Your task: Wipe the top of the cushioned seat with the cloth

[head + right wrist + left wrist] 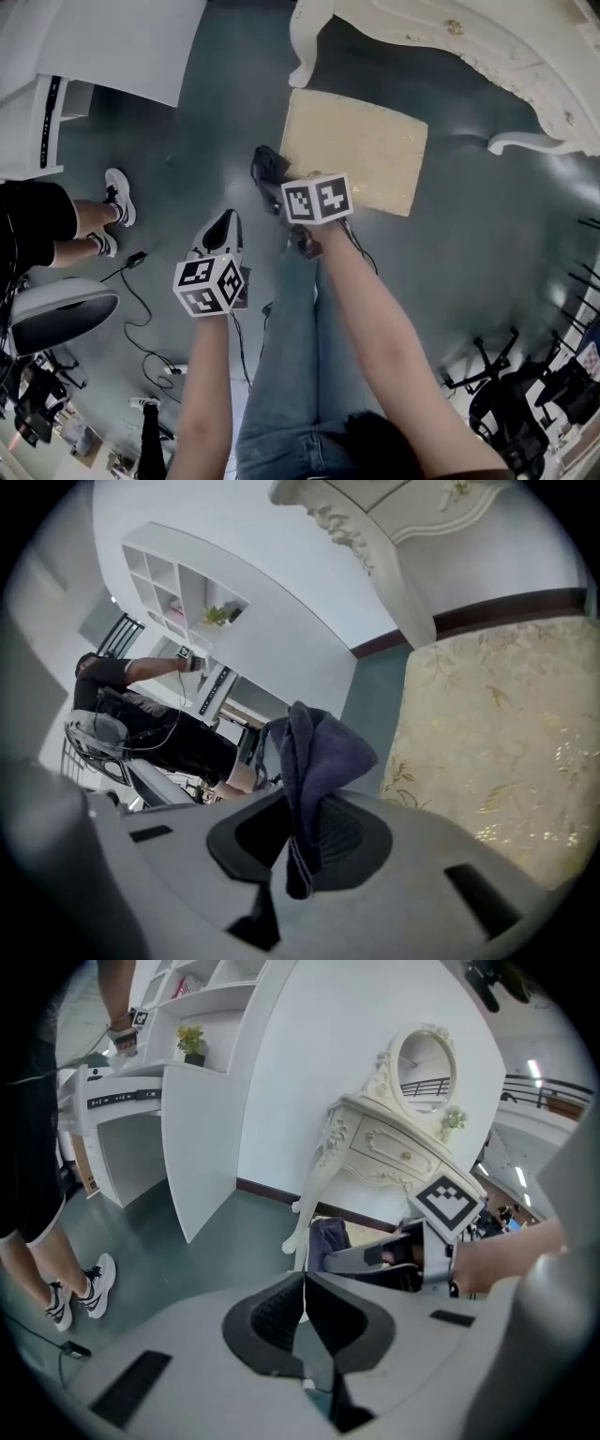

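Head view: one cushioned seat (354, 150); one cloth (268, 165) in right tool (275, 190).

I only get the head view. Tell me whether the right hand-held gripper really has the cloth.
Observer: Yes. In the right gripper view the right hand-held gripper has its jaws shut on the dark blue cloth, which bunches up above them.
Operator: Report the left one.
Observer: In the left gripper view the left hand-held gripper has its jaws together with nothing between them.
Operator: Say whether the cloth is on the seat.
Observer: Not yet. In the right gripper view the cushioned seat lies to the cloth's right, and the cloth is not laid on its top.
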`<state>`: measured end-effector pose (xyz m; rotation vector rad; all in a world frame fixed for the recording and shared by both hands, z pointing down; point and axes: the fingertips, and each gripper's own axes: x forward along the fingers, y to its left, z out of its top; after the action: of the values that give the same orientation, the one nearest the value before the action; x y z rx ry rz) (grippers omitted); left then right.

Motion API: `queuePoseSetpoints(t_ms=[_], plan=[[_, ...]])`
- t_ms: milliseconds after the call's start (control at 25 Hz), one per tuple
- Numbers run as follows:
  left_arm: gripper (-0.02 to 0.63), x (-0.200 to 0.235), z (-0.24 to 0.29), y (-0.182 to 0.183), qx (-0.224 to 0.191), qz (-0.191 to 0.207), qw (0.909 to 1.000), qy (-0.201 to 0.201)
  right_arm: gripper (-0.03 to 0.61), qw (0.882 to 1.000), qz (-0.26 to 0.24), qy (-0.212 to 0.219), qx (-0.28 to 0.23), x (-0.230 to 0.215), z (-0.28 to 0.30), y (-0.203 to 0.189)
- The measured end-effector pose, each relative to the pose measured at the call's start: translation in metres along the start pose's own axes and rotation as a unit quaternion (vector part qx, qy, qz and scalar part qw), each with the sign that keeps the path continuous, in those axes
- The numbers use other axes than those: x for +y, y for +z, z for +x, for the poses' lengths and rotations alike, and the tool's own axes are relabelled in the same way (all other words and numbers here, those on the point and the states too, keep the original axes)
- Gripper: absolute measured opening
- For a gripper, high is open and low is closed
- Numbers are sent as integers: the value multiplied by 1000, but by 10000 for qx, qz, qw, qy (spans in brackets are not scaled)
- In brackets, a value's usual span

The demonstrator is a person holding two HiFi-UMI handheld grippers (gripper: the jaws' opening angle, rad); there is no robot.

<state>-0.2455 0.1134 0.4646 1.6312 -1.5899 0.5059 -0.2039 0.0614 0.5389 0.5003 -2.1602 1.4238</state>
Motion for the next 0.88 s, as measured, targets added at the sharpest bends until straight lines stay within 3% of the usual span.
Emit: queuePoseSetpoints(t_ms=[360, 680, 880], plan=[[6, -56, -21, 48, -433, 211, 9984, -291, 38, 9961, -261, 175, -823, 39, -108, 26], [6, -101, -48, 95, -731, 509, 9945, -545, 38, 9903, -341, -9, -1349, 57, -187, 41], [6, -117, -82, 127, -998, 615, 9913, -605, 38, 9851, -751, -177, -1536, 82, -246, 51]])
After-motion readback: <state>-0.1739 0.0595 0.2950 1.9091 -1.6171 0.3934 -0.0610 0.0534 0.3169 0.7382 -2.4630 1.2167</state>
